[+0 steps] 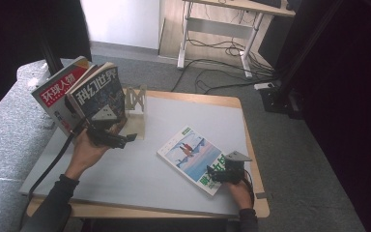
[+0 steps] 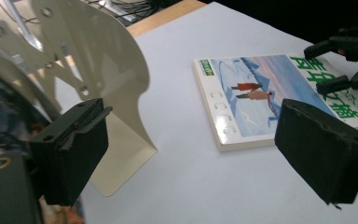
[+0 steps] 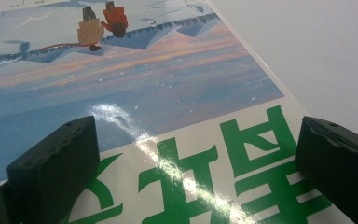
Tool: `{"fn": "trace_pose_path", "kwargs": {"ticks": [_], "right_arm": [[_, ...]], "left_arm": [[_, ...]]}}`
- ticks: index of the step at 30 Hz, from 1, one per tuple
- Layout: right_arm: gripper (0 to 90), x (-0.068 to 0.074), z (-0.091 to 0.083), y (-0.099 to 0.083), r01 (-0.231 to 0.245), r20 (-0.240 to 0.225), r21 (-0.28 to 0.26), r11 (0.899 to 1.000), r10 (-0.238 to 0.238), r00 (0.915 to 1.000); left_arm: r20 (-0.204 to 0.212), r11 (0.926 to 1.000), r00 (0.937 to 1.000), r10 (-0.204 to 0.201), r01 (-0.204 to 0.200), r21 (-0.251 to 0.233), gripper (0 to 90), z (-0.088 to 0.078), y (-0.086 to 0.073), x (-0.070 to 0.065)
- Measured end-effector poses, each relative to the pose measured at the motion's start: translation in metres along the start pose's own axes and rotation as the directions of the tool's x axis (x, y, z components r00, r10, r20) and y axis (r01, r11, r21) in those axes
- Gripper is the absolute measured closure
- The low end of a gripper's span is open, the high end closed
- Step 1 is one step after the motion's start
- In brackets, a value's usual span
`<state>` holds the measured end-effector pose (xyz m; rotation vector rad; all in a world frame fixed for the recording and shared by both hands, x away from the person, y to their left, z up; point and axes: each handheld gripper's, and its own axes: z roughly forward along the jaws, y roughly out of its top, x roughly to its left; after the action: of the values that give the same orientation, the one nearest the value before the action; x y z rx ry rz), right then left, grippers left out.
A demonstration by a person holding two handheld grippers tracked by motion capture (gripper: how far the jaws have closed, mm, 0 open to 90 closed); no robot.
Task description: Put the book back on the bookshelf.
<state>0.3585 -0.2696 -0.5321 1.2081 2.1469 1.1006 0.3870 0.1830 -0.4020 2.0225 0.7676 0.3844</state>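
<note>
Glossy mag (image 1: 192,157) lying flat on table (image 1: 140,169) near R front edge | R gripper (image 1: 218,175) hovering over its green title, jaws apart, empty | L gripper (image 1: 125,139) gaping by bookend (image 1: 136,108), holding nothing | risk: I'm thinking slick cover slips when pinching, leaning books (image 1: 79,92) topple if L bumps them.
</note>
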Motion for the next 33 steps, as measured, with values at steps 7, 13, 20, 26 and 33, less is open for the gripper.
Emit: {"fn": "trace_pose_path", "kwargs": {"ticks": [7, 13, 20, 26, 33], "right_arm": [[2.3, 0.002, -0.002, -0.001, -0.005, 0.007, -0.007, 1.0, 0.005, 1.0], [2.3, 0.004, -0.004, -0.003, -0.012, 0.014, -0.006, 1.0, 0.012, 0.9998], [1.9, 0.005, -0.007, -0.005, -0.022, 0.027, -0.004, 1.0, 0.022, 0.9994], [0.0, 0.006, -0.01, -0.007, -0.032, 0.045, 0.0, 0.999, 0.032, 0.9985], [0.0, 0.006, -0.015, -0.009, -0.043, 0.066, 0.01, 0.999, 0.043, 0.9969]], "left_arm": [[0.029, 0.9986, 0.9986, 0.044, -0.045, 0.027, 7.6, 0.032, -0.017, -0.009], [0.046, 0.9947, 0.9958, 0.079, -0.082, 0.063, 2.2, 0.055, -0.027, -0.016], [0.073, 0.9867, 0.9917, 0.106, -0.114, 0.116, 0.0, 0.082, -0.042, -0.024], [0.103, 0.984, 0.9893, 0.104, -0.117, 0.134, 0.6, 0.098, -0.051, -0.028], [0.121, 0.9837, 0.9866, 0.109, -0.125, 0.13, 1.7, 0.115, -0.054, -0.03]]}}
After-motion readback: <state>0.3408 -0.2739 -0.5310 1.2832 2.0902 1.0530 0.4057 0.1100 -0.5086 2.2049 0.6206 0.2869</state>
